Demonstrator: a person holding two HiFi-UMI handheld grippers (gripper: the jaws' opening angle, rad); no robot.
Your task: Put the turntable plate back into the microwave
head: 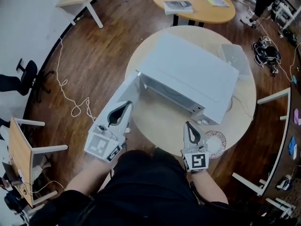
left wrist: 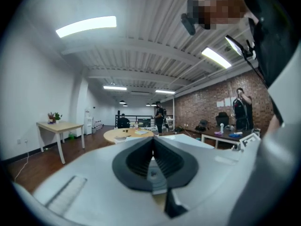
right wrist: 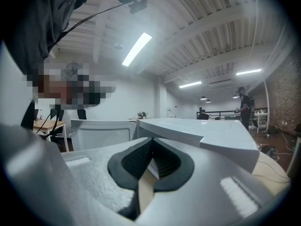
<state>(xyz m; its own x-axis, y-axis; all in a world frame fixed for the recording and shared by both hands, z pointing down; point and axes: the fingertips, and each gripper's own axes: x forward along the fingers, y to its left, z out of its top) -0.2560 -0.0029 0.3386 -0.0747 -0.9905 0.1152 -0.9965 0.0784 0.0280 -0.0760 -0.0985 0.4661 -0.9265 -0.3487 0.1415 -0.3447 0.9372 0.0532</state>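
Closest in the head view, the left tool (head: 127, 105) sits at the microwave (head: 188, 74) door (head: 121, 94). The right tool (head: 188, 125) is just beside the turntable plate (head: 216, 144) on the counter (head: 160, 121). In the left gripper view, the jaws meet with nothing between them. The right gripper view shows the same, facing the microwave.

Microwave (head: 188, 76): I counted one.
Turntable plate (head: 216, 144): I counted one.
Grippers: I ran two, left gripper (head: 127, 105) and right gripper (head: 188, 124).
Round tables: I saw two, near round table (head: 155, 121) and far round table (head: 197, 14).
Booklets: I spotted two, grey booklet (head: 178, 6) and yellowish booklet (head: 216, 1).
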